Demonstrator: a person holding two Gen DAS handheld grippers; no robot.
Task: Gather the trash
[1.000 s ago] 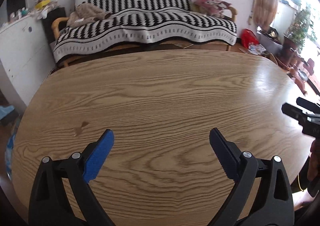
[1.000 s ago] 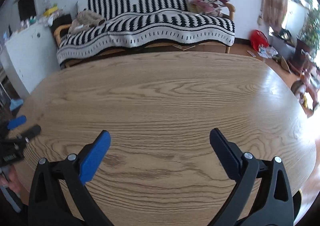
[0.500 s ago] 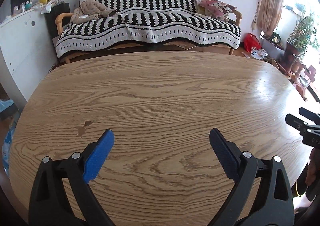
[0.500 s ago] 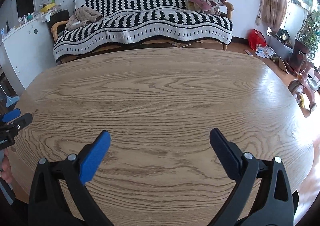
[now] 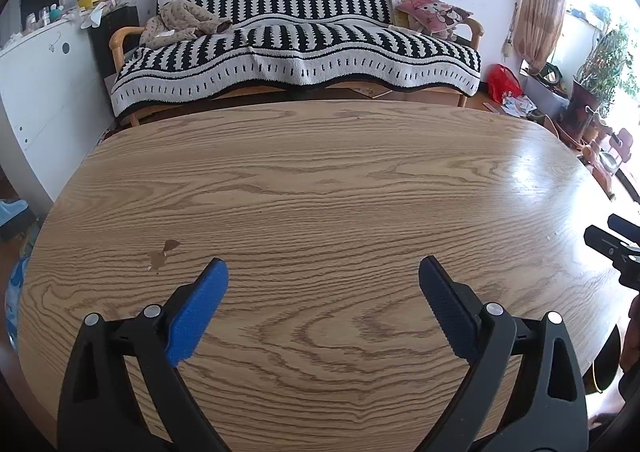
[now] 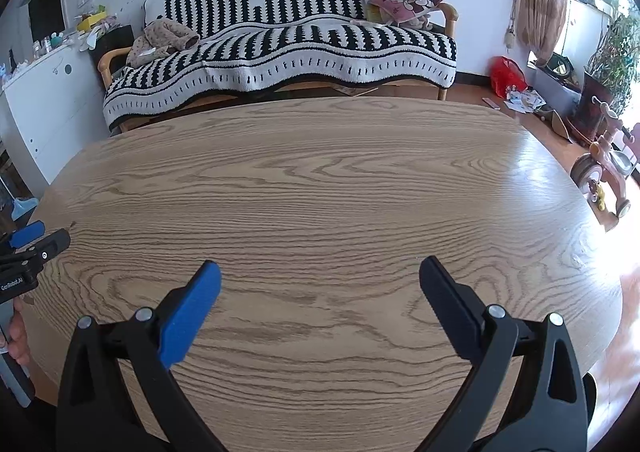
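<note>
While both tools hover low over the wooden surface [image 5: 320, 192], the left gripper [image 5: 323, 272] has its jaws spread wide, gripping nothing, and the right gripper [image 6: 320, 272] matches it, wide and unloaded. A small stain [image 5: 162, 252] marks the wood. Farther back, papers [image 6: 522, 100] lie scattered on the floor beside a red bag [image 6: 507, 76], near the striped sofa [image 6: 280, 48].

Table [image 5: 320, 188] near edge cut off; floor litter [image 6: 520, 102] prob. paper, too small.
</note>
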